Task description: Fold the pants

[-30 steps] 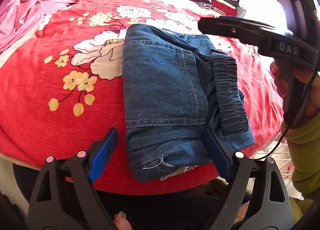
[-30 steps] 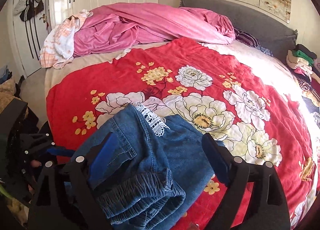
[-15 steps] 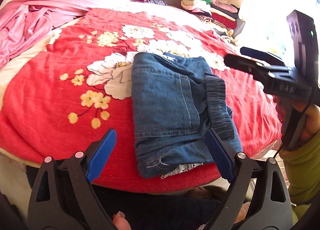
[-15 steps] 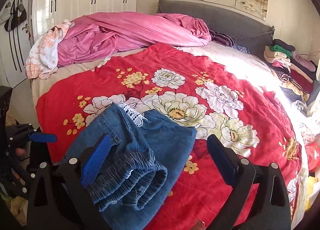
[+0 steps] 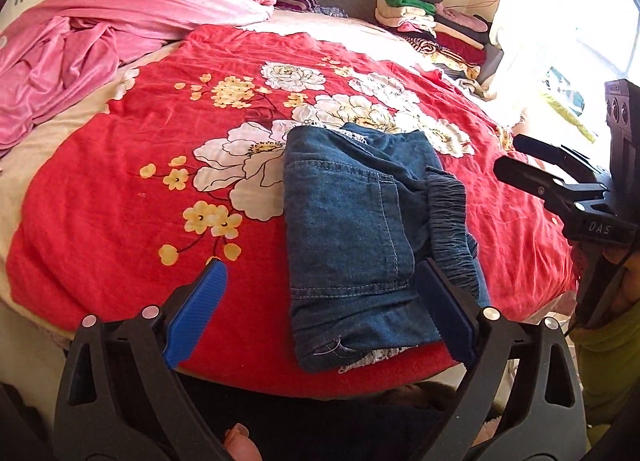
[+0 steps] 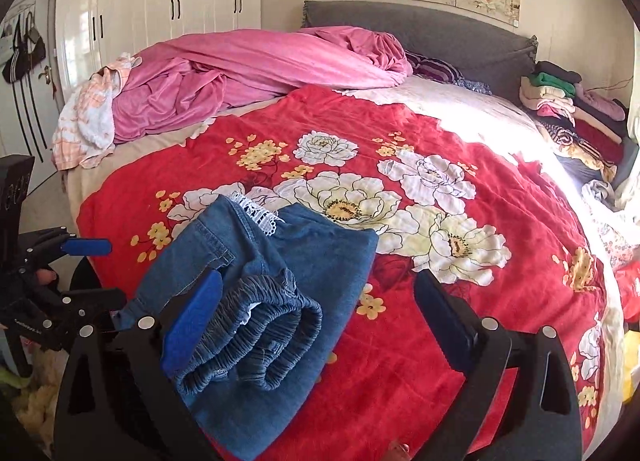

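step: let go, pants [image 5: 360,237] folded on bed [image 5: 120,221] | left hand-held gripper [image 5: 320,317], right hand-held gripper [image 6: 320,321]: both wide, empty, jaws just opening | tip: lift away gently, don't snag the folds

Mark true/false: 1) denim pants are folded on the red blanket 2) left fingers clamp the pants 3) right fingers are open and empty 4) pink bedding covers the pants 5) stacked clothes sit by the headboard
1. The blue denim pants lie folded on the red floral blanket: true.
2. The left gripper clamps the pants: false; its fingers stand wide open, gripping nothing.
3. The right gripper is open and empty: true.
4. The crumpled pink bedding covers the pants: false; it lies apart, at the bed's far side.
5. A stack of folded clothes sits by the grey headboard: true.
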A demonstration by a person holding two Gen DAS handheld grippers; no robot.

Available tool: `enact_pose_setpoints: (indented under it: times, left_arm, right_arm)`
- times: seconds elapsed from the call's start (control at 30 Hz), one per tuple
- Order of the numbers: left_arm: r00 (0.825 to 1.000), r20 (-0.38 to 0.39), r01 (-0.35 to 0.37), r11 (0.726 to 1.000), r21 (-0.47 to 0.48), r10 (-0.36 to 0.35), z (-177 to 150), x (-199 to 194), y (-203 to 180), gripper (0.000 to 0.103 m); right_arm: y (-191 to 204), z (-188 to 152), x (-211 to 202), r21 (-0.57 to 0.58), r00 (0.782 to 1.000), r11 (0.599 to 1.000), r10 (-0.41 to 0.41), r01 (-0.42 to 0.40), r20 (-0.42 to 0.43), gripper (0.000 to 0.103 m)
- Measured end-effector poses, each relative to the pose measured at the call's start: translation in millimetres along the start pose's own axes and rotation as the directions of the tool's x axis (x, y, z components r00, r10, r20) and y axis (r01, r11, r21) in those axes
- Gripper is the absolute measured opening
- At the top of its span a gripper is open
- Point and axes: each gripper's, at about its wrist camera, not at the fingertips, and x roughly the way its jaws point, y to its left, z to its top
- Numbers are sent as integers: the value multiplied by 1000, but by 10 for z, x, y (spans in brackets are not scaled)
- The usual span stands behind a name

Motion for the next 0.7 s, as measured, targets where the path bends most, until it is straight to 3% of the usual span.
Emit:
enact_pose_setpoints:
  times: [0.3,0.7]
  left_arm:
    - [999,-9,-49,999,13,49,115,130,-6,92]
    - [998,-37,-43,999,33,44,223,355,-29,93]
  right_arm:
    - [-24,-202,84,41,999,999,11,-9,-50,96]
    - [-96,-346,181,134,995,990,47,-34,-94,96]
